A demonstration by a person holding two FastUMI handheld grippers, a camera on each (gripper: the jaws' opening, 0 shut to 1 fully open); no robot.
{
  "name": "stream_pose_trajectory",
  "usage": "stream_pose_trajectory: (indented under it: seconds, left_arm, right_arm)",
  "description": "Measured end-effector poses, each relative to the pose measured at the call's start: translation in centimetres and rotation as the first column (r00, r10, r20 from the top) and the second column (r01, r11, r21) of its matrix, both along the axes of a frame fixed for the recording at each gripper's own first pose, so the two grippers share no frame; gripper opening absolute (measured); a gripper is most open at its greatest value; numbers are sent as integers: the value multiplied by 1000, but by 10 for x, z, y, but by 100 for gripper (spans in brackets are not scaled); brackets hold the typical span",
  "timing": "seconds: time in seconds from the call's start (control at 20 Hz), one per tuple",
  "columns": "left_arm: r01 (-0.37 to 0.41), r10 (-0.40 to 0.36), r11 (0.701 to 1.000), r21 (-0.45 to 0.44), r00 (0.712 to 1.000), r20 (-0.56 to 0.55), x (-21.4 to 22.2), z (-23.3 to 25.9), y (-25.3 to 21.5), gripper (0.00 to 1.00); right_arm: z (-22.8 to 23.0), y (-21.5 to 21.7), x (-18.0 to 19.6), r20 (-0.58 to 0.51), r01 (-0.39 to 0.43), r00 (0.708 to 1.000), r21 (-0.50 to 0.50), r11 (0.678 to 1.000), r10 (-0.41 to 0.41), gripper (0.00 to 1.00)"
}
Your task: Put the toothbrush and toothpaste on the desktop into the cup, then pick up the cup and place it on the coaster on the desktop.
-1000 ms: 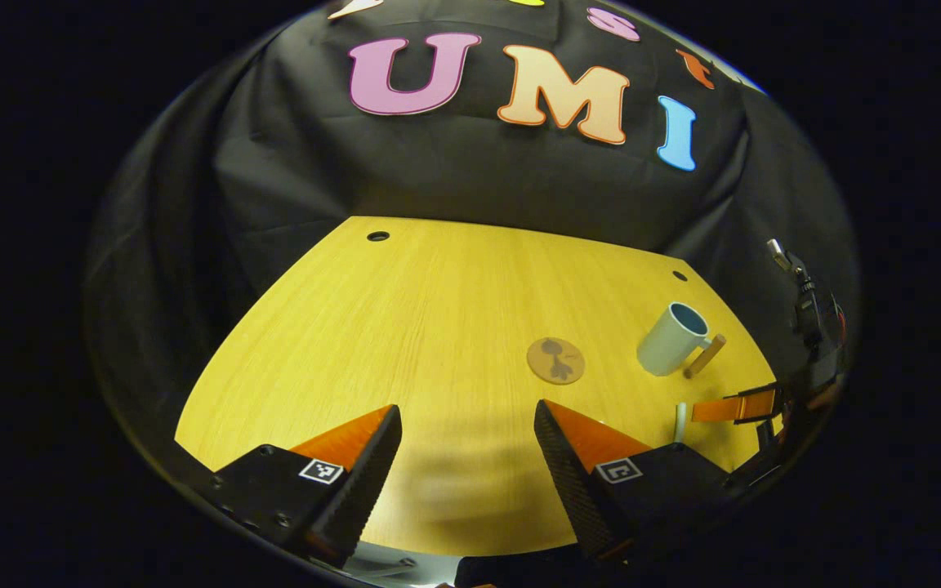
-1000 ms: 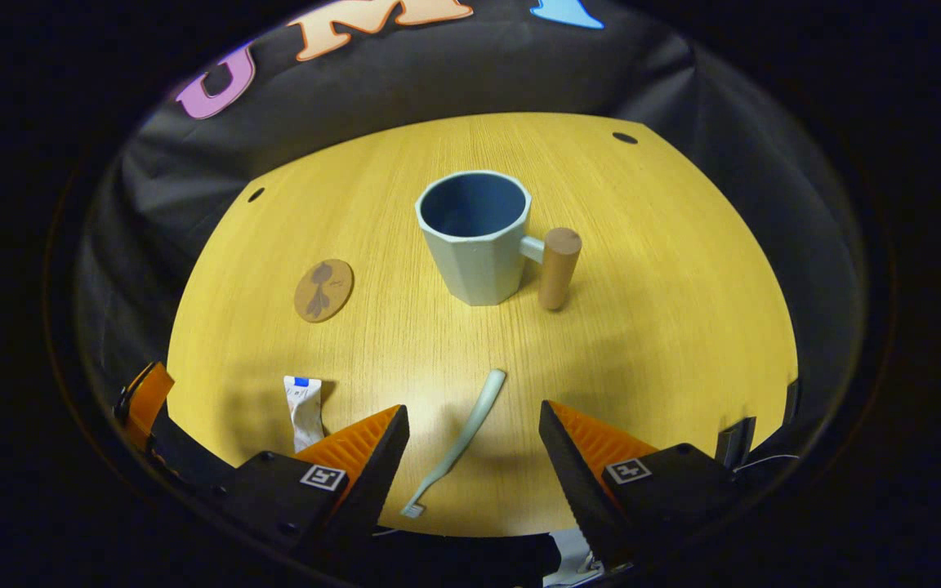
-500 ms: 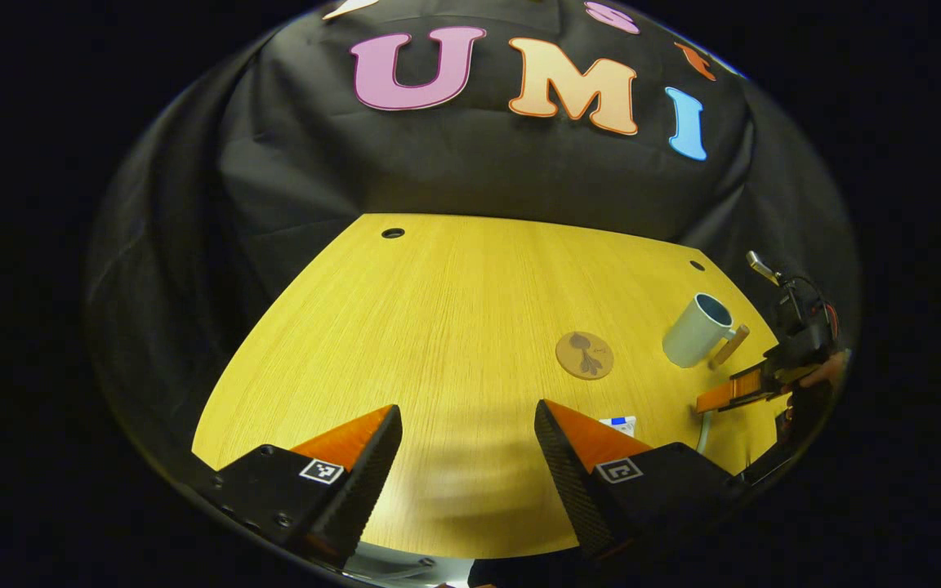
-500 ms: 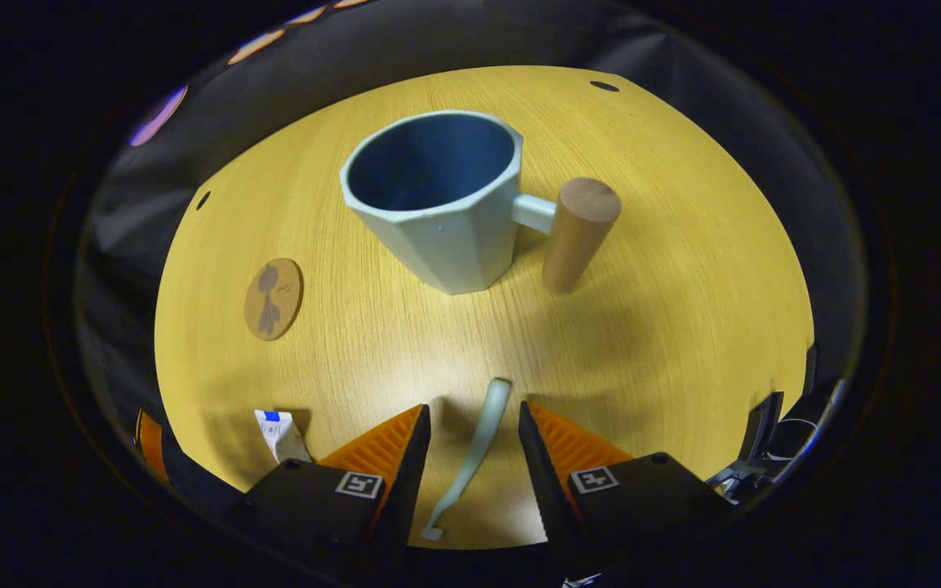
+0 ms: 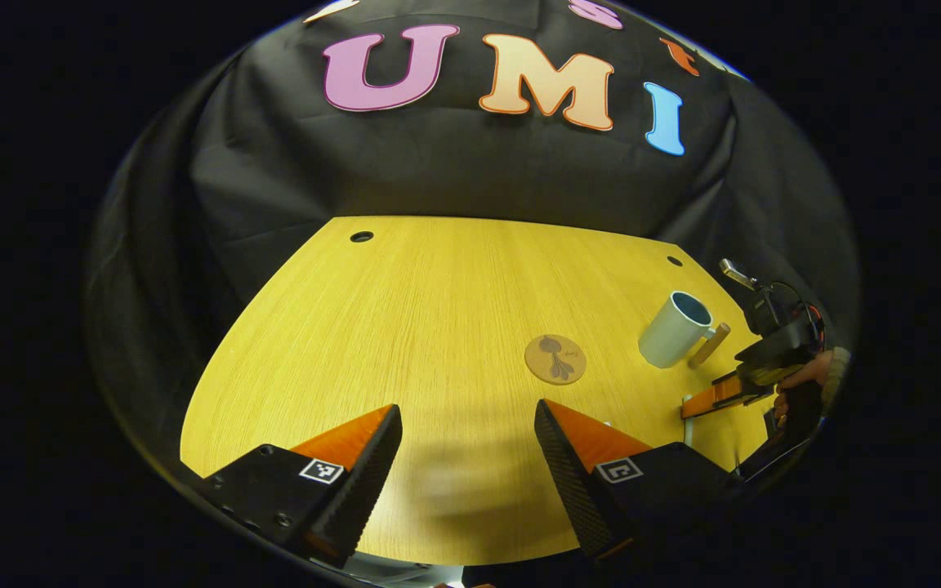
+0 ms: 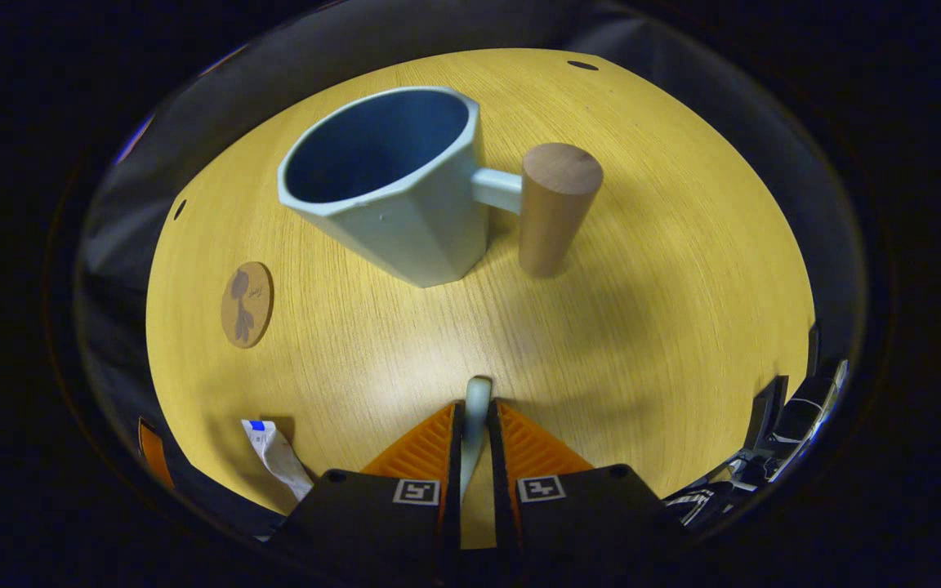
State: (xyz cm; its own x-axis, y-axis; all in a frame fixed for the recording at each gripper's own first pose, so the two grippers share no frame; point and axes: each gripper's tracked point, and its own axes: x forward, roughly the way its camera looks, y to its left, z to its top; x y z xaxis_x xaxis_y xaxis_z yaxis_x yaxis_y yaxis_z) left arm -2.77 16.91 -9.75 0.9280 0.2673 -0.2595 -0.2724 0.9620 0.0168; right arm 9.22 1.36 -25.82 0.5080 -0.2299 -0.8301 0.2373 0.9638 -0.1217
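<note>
In the right gripper view, my right gripper is shut on the pale green toothbrush, whose handle end sticks out past the fingertips. Just beyond stands the pale blue cup with a wooden handle, upright and empty. The white toothpaste tube lies at lower left, and the round brown coaster lies farther left. In the left gripper view, my left gripper hangs open over bare table. The coaster, the cup and the right gripper in a hand sit to its right.
The yellow wooden desktop has small dark holes near its back corners. Black cloth wall rises right behind the table. Cables and dark gear sit off the table's right edge in the right gripper view.
My right gripper has closed from open onto the toothbrush and moved closer to the cup. The left gripper stayed open and shifted only slightly.
</note>
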Motion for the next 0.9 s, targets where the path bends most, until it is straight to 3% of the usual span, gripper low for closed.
stream_pose_trajectory:
  seconds: [0.3,0.75,0.9]
  left_arm:
    - [-3,3,1000,-29,1000,-18,2,-5,-7,95]
    - [4,-11,999,-49,990,-137,11,-18,-46,95]
    - [14,-36,994,-110,978,-204,16,-30,-73,95]
  right_arm:
    - [4,0,-2,3,-20,1000,28,999,20,8]
    - [18,-1,-5,77,-140,988,71,988,134,6]
    - [36,-11,-10,126,-157,981,67,985,147,6]
